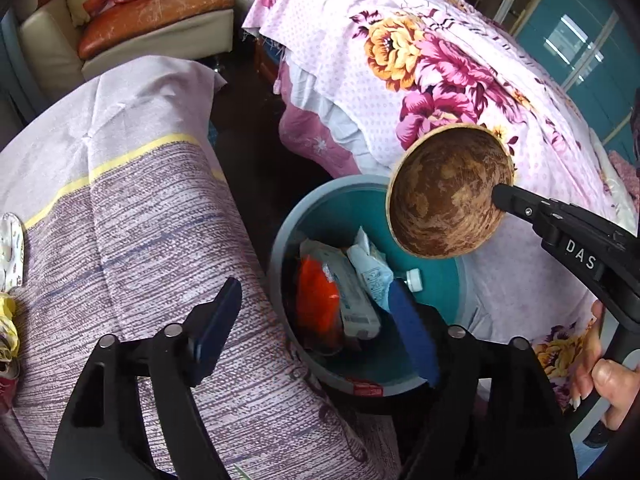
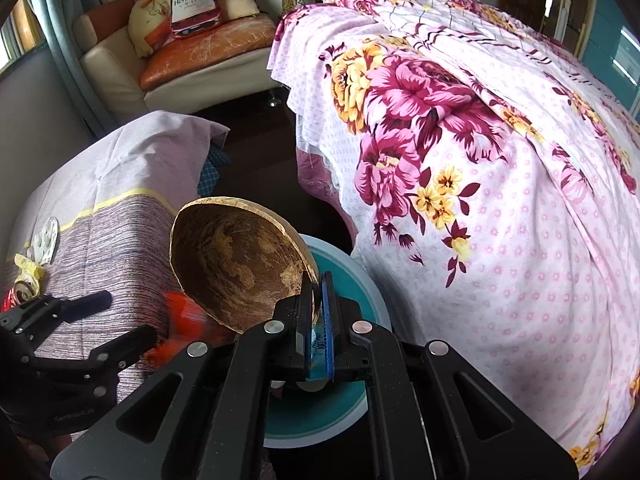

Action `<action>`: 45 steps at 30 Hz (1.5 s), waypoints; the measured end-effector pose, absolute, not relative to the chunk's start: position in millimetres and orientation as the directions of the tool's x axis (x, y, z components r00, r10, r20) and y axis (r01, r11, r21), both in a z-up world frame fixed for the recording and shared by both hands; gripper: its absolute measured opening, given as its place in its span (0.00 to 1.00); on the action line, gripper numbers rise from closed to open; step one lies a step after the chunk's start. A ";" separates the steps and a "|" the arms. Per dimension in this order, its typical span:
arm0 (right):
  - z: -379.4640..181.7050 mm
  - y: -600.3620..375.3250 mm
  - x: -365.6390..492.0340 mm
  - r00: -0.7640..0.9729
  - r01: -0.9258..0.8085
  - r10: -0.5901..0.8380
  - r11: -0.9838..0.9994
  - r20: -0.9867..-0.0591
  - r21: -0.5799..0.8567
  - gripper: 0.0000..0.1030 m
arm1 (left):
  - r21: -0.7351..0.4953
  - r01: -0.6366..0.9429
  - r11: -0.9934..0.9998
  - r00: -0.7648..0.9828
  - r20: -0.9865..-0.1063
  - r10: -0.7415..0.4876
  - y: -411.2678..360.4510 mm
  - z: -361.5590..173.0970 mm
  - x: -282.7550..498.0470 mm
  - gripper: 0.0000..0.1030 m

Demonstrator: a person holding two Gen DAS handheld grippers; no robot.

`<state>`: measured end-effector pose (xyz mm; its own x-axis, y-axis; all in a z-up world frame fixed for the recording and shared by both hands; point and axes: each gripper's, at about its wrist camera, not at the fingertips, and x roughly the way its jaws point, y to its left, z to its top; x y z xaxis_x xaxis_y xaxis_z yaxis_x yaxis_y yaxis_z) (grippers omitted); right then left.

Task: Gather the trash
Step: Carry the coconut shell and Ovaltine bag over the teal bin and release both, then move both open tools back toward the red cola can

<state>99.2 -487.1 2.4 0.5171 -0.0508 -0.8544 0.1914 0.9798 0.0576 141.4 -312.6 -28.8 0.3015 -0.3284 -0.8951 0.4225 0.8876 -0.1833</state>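
Observation:
A teal trash bin [image 1: 436, 280] with a grey rim stands on the floor between the two beds; it holds an orange wrapper [image 1: 318, 300], white packets [image 1: 356, 300] and a small white bottle [image 1: 414, 280]. My right gripper [image 2: 318, 312] is shut on the rim of a brown half coconut shell [image 2: 240, 268] and holds it tilted above the bin [image 2: 352, 276]. In the left wrist view the shell [image 1: 448, 192] hangs over the bin's far right edge. My left gripper [image 1: 316, 328] is open and empty just above the bin's near left rim.
A bed with a purple striped cover [image 1: 140, 220] lies to the left, with a crushed can [image 2: 24, 290], a yellow wrapper [image 2: 30, 268] and a white scrap [image 2: 46, 236] on it. A floral-covered bed [image 2: 480, 160] is to the right. A sofa [image 2: 180, 52] stands behind.

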 end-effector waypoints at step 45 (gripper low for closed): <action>18.4 -367.1 106.6 0.458 0.036 -0.034 0.999 -0.888 -0.020 0.73 | -0.256 0.268 0.929 0.383 -0.857 -0.346 -149.8 -3.1 119.9 0.89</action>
<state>106.6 -367.1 18.4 0.4577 -0.0344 -0.8885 0.0364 0.9991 -0.0200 119.9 -149.8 -3.1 0.3826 -0.3463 -0.8565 0.2675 0.9289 -0.2561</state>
